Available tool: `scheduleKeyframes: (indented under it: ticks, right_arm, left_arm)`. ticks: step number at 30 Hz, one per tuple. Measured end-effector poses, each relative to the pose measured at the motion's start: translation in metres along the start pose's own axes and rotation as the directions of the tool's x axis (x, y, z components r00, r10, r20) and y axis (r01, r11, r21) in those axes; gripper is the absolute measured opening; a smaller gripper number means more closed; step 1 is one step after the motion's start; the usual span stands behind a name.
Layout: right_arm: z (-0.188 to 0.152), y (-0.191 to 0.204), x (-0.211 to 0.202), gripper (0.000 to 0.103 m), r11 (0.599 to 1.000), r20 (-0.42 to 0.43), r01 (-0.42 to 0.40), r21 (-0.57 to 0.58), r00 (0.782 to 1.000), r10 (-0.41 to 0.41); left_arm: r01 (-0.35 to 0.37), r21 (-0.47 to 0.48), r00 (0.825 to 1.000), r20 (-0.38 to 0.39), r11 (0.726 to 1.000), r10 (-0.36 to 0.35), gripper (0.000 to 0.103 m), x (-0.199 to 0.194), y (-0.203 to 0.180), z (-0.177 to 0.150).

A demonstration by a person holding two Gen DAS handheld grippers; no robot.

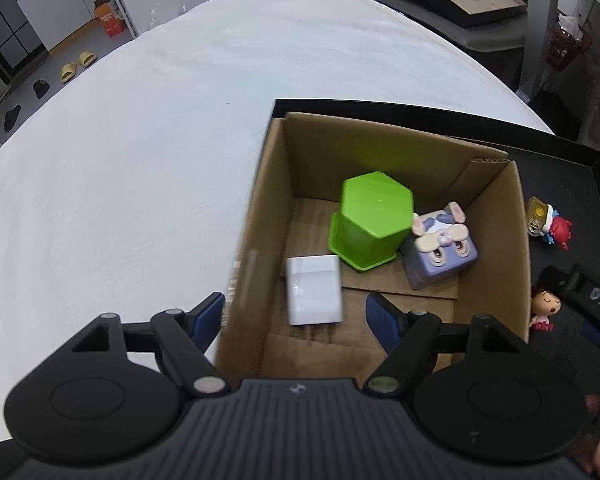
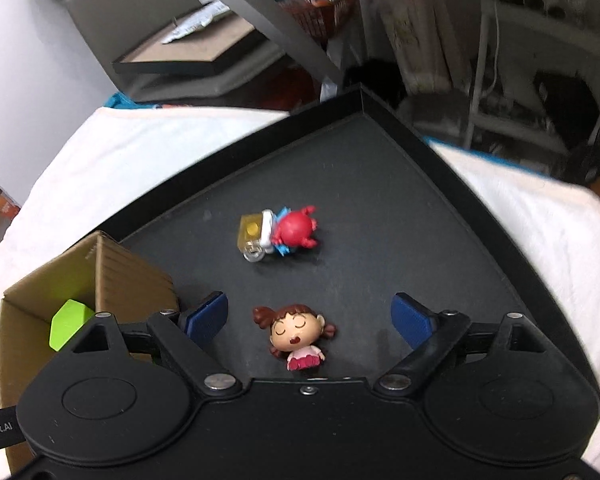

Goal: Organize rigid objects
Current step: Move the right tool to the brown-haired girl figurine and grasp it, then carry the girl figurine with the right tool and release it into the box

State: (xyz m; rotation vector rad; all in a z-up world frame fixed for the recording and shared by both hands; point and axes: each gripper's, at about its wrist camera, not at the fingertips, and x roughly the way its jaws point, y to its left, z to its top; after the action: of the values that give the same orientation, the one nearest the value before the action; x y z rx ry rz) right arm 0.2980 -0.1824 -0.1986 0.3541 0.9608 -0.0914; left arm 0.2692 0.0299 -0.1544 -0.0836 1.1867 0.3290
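We look down past our right gripper [image 2: 309,316], jaws spread wide with nothing pressed between the blue pads [image 2: 206,316]. Below and between them a girl figurine [image 2: 296,336] lies face up on the black tray [image 2: 380,184] — touching neither pad. Farther off rests a red toy [image 2: 280,232] with a yellow block. At left stands a cardboard box [image 2: 116,268] — a green object [image 2: 70,322] shows inside.

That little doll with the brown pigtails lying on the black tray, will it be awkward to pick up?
Probably a bit. The doll looks like hard moulded plastic, so likely stiff and light. Its round, glossy head may slip between flat pads. It lies flat on its back on the tray, so it seems unlikely to roll. The right gripper stands open around it.
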Motion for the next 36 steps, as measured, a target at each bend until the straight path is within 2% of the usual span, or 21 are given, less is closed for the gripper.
scheduleKeyframes:
  ticks: [4, 7, 9, 11, 12, 13, 14, 21, 28, 36]
  right_arm:
    - [-0.003, -0.006, 0.015, 0.088, 0.999, -0.056, -0.028, 0.031, 0.998, 0.03]
    - [-0.004, -0.005, 0.018, 0.087, 1.0, -0.041, -0.024, -0.001, 0.999, 0.024]
    - [-0.006, -0.001, 0.021, 0.083, 0.999, -0.039, -0.022, -0.037, 0.999, 0.02]
    - [-0.009, 0.001, 0.025, 0.067, 0.998, -0.057, -0.017, -0.058, 0.998, 0.014]
    - [-0.011, 0.001, 0.028, 0.065, 0.998, -0.064, -0.018, -0.06, 0.998, 0.014]
    - [-0.01, 0.002, 0.027, 0.057, 0.997, -0.053, -0.009, -0.074, 0.999, 0.005]
    - [-0.011, 0.004, 0.026, 0.04, 0.995, -0.045, -0.004, -0.099, 0.999, -0.001]
    - [-0.015, 0.007, 0.018, 0.037, 0.991, -0.064, -0.042, -0.128, 0.997, 0.034]
    - [-0.011, 0.009, -0.001, 0.036, 0.985, -0.011, -0.064, -0.158, 0.998, 0.063]
    - [-0.003, 0.015, -0.03, 0.037, 0.98, 0.012, -0.156, -0.127, 0.987, 0.159]
  left_arm:
    - [-0.038, 0.001, 0.999, 0.008, 0.999, 0.038, 0.079, 0.001, -0.007, 0.002]
    - [-0.048, 0.0, 0.999, 0.007, 0.999, 0.048, 0.08, 0.002, -0.008, 0.002]
    - [-0.05, 0.006, 0.999, 0.004, 0.999, 0.05, 0.08, 0.001, -0.009, 0.003]
    - [-0.051, 0.003, 0.999, 0.003, 0.999, 0.051, 0.08, -0.001, -0.009, 0.003]
    - [-0.05, 0.0, 0.999, 0.003, 0.999, 0.05, 0.08, -0.001, -0.009, 0.003]
    - [-0.05, -0.002, 0.999, 0.006, 0.999, 0.05, 0.08, -0.003, -0.009, 0.004]
    - [-0.051, 0.001, 0.999, 0.008, 0.999, 0.051, 0.08, -0.004, -0.01, 0.004]
    - [-0.056, 0.011, 0.998, 0.022, 0.998, 0.056, 0.08, -0.007, -0.012, 0.001]
    - [-0.027, 0.002, 0.999, 0.04, 1.0, 0.027, 0.08, -0.014, -0.004, -0.003]
    - [0.0, -0.009, 0.999, 0.052, 1.0, 0.0, 0.08, -0.019, 0.011, -0.009]
